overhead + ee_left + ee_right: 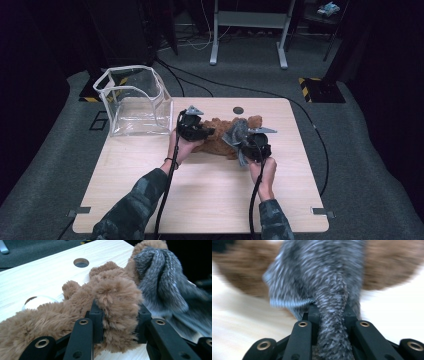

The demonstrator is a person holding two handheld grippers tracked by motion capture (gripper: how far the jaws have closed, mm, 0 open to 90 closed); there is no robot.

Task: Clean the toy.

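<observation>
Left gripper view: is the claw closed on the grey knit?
No, the left claw clamps the brown teddy; the grey knit lies beyond.

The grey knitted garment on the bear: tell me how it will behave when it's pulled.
The grey knitted garment probably stretches and flops: it bunches into a narrow rope between the right gripper jaws. It seems light, hanging loosely off the brown teddy bear. The fuzzy knit may snag on the plush, dragging it along.
</observation>
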